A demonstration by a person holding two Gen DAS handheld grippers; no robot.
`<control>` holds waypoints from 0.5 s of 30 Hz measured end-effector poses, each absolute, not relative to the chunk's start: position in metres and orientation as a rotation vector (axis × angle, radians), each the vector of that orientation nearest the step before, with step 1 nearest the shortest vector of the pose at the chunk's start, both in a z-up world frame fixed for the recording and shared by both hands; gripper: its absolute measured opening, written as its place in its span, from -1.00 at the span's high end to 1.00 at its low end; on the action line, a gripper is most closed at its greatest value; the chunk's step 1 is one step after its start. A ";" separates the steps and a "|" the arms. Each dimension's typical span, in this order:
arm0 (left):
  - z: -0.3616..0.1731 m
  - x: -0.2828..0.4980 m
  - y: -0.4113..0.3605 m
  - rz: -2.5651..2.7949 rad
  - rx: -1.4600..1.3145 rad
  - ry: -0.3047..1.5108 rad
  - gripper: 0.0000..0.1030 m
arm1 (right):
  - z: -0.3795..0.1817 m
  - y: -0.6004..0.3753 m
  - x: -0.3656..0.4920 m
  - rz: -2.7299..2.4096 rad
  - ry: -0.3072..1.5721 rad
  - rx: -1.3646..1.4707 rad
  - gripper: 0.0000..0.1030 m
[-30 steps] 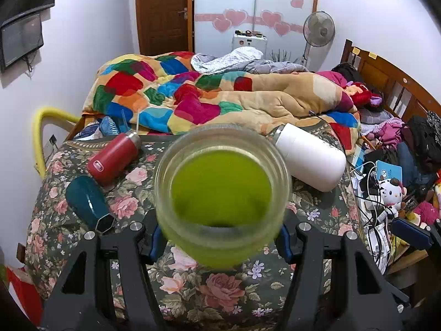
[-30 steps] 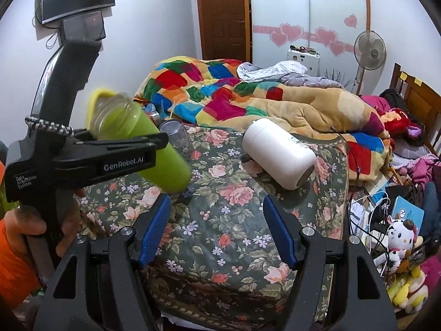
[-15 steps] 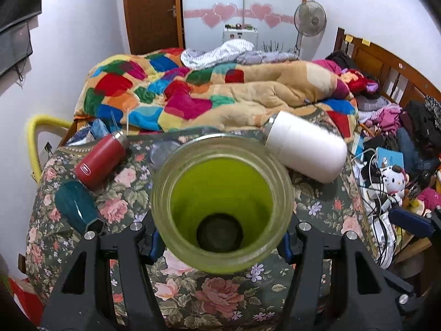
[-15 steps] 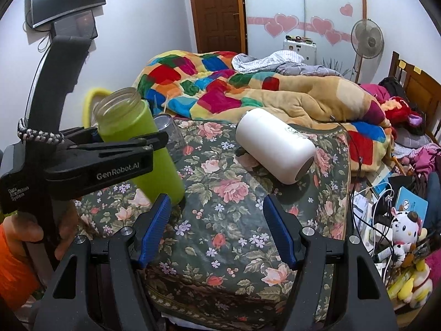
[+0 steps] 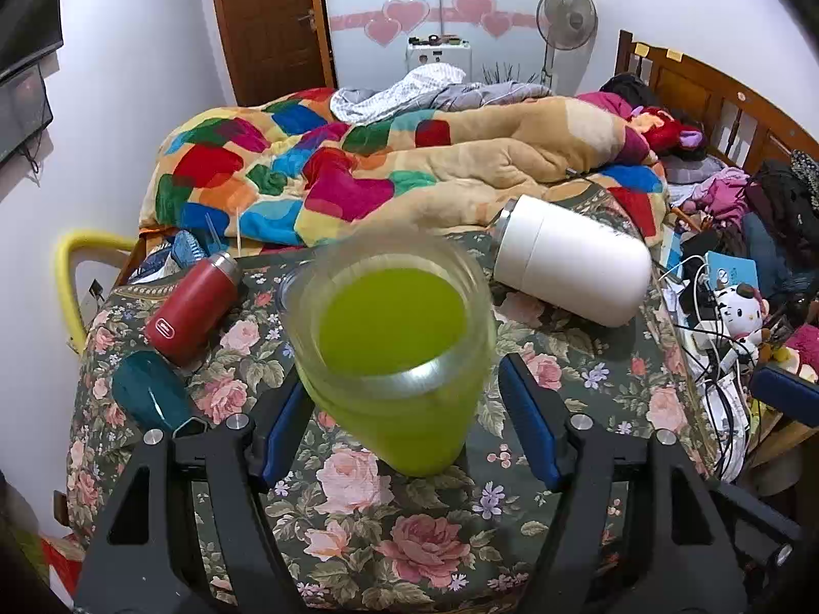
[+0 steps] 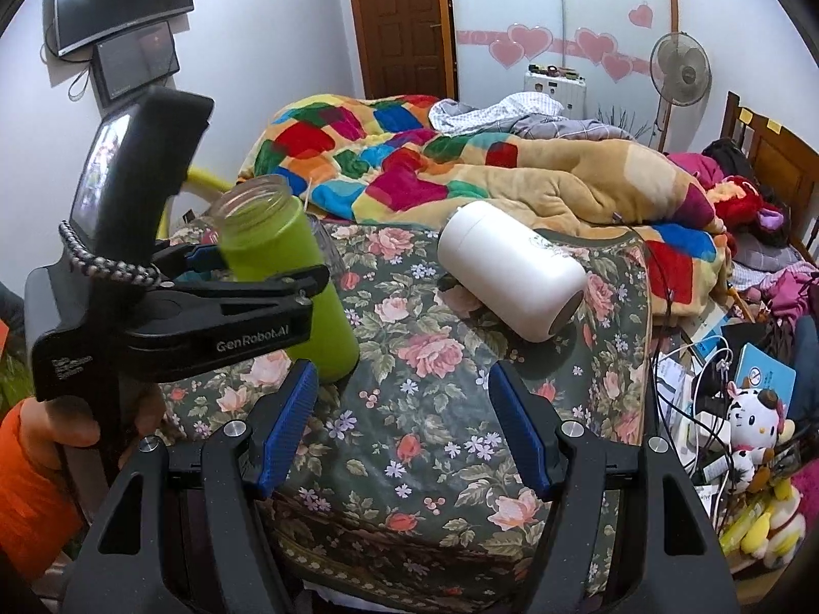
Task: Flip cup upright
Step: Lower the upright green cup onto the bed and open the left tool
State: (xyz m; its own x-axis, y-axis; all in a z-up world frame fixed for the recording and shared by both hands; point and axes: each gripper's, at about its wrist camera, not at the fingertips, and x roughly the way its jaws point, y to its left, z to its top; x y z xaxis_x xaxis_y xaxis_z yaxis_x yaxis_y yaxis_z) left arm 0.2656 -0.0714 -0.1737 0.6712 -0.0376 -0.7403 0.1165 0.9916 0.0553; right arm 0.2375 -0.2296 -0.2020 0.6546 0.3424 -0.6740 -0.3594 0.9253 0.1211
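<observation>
A lime-green cup [image 5: 394,353] with a clear threaded rim stands upright on the floral tablecloth [image 5: 409,537], mouth up. My left gripper [image 5: 407,422] is open, its blue pads apart from the cup's sides. In the right wrist view the green cup [image 6: 292,281] shows at left with the left gripper [image 6: 307,291] around it. My right gripper [image 6: 402,427] is open and empty over the cloth, to the right of the cup.
A white flask [image 5: 568,276] lies on its side at the back right. A red flask [image 5: 192,307] and a teal cup [image 5: 151,394] lie at the left. A clear glass [image 5: 286,286] sits behind the green cup. Cables and toys [image 5: 732,317] clutter the right edge.
The green cup went from tilted to upright and came down onto the cloth. The left gripper's jaws have opened off it. The right gripper stayed open.
</observation>
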 end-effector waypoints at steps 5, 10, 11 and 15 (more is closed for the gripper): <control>-0.151 0.243 -0.060 -0.093 0.063 0.784 -0.38 | -0.186 -0.231 0.227 0.397 0.717 -0.021 -0.28; -0.112 0.198 -0.038 -0.076 0.002 0.682 -0.38 | -0.158 -0.233 0.207 0.406 0.638 -0.012 -0.28; -0.104 0.188 -0.033 -0.071 -0.009 0.659 -0.38 | -0.153 -0.233 0.203 0.406 0.620 -0.009 -0.28; -0.066 0.138 -0.018 -0.044 -0.017 0.526 -0.40 | -0.121 -0.236 0.177 0.412 0.511 0.025 -0.28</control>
State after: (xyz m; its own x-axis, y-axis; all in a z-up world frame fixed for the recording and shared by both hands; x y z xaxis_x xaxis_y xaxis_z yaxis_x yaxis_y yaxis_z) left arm 0.1384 -0.0182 -0.0659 0.8641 -0.0467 -0.5012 0.0381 0.9989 -0.0274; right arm 0.1773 -0.2356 -0.1211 0.7925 0.3891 -0.4696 -0.3768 0.9179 0.1248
